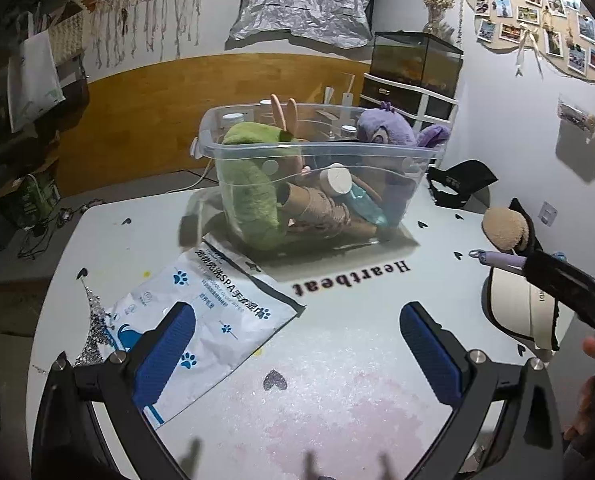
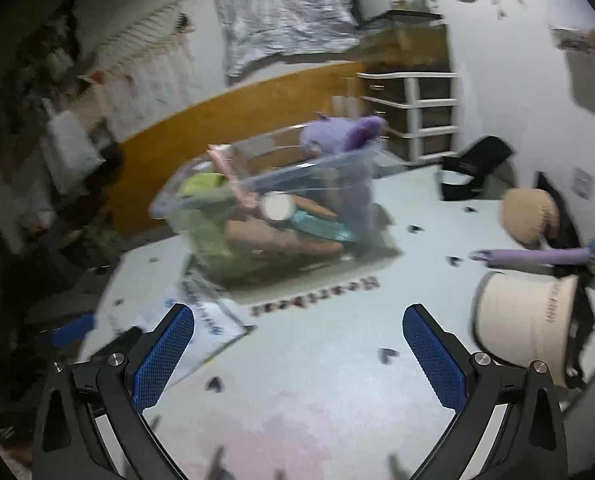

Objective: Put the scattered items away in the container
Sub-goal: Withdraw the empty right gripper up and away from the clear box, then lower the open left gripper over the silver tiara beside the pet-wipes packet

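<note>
Toys (image 1: 253, 184) filled the bin (image 1: 377, 152) mid-table; both grippers, left (image 1: 297, 344) and right (image 2: 299, 344), gaped empty, so pouch (image 1: 201, 312) or cap (image 1: 517, 308) at the edges seemingly wanted gathering.

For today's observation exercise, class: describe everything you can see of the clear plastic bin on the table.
The bin is a see-through plastic tub with a thick rolled rim and a latch tab at its left end, no lid on. It stands upright on the white table, towards the far side, its near left corner beside or over a white pouch. Inside are a green plush, a purple plush, cardboard tubes and a teal bottle, piled near the rim.
</note>
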{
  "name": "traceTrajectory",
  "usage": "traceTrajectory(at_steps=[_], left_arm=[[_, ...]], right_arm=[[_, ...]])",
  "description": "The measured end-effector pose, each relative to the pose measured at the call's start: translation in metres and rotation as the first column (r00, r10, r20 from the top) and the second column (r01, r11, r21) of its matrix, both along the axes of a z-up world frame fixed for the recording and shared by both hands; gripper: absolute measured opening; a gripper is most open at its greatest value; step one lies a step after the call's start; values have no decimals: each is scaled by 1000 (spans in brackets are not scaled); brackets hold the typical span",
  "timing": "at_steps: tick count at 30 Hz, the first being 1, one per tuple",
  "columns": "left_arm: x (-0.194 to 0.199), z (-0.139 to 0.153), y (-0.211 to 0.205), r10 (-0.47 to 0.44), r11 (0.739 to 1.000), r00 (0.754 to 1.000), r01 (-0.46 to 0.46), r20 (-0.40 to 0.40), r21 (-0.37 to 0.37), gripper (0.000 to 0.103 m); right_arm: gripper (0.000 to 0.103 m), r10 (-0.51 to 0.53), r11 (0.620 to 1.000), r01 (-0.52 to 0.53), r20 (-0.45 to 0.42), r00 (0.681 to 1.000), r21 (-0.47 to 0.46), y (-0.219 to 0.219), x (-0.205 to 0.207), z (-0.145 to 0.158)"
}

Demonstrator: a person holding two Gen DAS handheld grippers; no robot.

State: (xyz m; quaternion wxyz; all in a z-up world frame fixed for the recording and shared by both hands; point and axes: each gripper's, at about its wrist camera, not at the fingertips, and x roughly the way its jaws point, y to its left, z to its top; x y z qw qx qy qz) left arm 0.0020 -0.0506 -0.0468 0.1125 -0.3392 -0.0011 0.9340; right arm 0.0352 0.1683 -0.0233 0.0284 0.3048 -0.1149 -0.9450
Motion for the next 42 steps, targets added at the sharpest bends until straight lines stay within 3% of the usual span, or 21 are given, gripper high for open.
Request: traceTrajectory(at_steps=[5,11,18,23,38,42], left_arm=[[2,2,7,58,998,998,-58,7,-3,103],[3,3,22,122,993,992,-122,23,-7,103],[6,2,45,177,984,984,-177,35,-3,103],[6,-1,69,188,982,981,-188,46,-2,103],[5,-12,150,153,988,986,-151,67,-31,103],[5,-15,165,152,988,986,-148,73,-52,103]], right_arm=[[103,73,997,-73,-16,997,34,1,-4,6],[103,167,985,-168,35,985,25,16,-21,5],[103,214,977,-214,82,973,-17,46,-36,-2],[103,235,972,-236,84,968,6,62,-39,-2],[103,172,985,-172,184,968,-13,147,-50,-21],[103,137,990,-126,227,964,-61,171,-54,-32]])
